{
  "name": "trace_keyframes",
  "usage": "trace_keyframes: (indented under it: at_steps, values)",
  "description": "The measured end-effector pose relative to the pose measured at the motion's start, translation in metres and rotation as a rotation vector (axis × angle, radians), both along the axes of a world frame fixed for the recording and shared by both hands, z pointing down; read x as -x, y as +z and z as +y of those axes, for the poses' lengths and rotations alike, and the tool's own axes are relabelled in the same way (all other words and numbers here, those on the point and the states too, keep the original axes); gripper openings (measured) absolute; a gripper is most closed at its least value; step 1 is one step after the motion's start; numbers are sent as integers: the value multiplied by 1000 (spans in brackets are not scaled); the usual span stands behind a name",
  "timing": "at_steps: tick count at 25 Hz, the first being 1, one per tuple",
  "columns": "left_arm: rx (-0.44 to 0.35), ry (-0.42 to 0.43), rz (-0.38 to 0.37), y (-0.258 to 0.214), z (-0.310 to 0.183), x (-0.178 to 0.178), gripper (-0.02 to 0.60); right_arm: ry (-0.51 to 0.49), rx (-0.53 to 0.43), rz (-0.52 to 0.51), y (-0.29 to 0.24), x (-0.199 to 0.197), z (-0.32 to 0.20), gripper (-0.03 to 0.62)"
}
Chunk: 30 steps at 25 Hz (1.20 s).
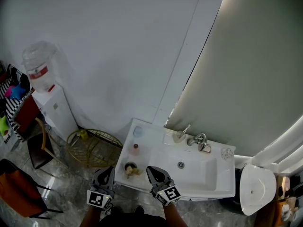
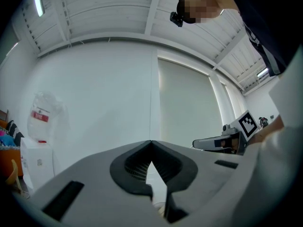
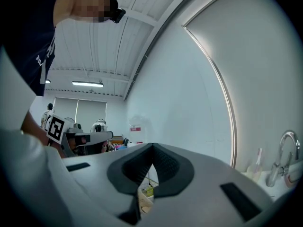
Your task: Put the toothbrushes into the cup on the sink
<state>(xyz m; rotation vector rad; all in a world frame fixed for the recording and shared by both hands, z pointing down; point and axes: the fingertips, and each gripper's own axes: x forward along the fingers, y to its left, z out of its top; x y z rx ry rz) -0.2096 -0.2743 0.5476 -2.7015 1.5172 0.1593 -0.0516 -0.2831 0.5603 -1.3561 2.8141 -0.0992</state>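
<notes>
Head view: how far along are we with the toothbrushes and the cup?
Nothing visibly done yet. The left gripper and right gripper hover shut and empty at the front edge of the sink. I can't pick out toothbrushes at this size; a slim stick leans beside the faucet. All pick-ups remain.

Dim room, bright ceiling strip, fisheye-dark edges

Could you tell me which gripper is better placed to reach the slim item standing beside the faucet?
Probably the right gripper: it sits nearer the slim item by the faucet, and only its view shows them.
</notes>
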Motion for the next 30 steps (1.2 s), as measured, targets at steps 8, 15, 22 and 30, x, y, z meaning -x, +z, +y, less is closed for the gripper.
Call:
trace_keyframes:
  at_steps: [8,15,22,30]
  values:
    - [-33,-1,-21,-6,-5,-6,25,1,-5,12,1,-1,-1,28]
    - [-8,-12,-2,-2,-2,-3,25,-24,-2,26,4,5,4,28]
    - [8,-18,-1,1,-1,-1,25,-39,6,43,10,12,7,28]
    - [19,-11,16,4,-6,-9,25,-53,28,65,14,9,3,28]
